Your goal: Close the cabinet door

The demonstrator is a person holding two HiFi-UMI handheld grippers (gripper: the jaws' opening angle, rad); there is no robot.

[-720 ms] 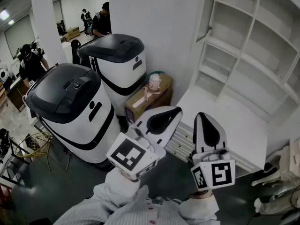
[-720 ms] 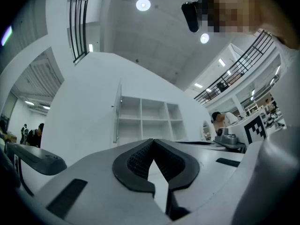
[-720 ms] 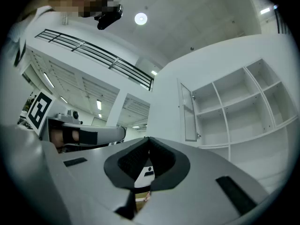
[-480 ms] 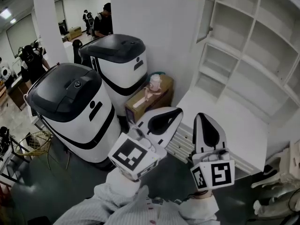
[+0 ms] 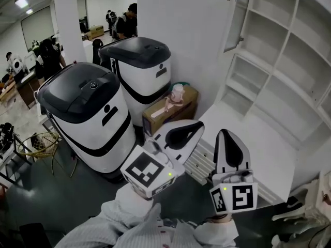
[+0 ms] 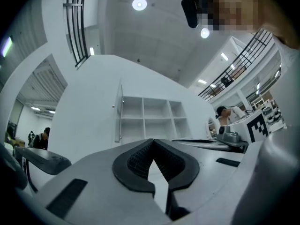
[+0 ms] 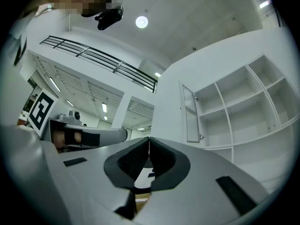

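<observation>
The white cabinet of open shelves stands at the right. Its narrow door hangs open at the cabinet's left edge, seen nearly edge-on; the door shows left of the shelves in the left gripper view, and the door does the same in the right gripper view. My left gripper and right gripper are held side by side low in the head view, well short of the door and tilted up toward the cabinet. Both are shut, the left gripper and right gripper with pads together and nothing between them.
Two large white-and-black machines stand at the left. A cardboard box sits between them and the wall. A white counter with drawers runs under the shelves. People stand far back at the left. A wire basket is on the floor.
The head view has swung a little left, so machines and cabinet sit further right in the picture. Both grippers stay shut in about the same place.
</observation>
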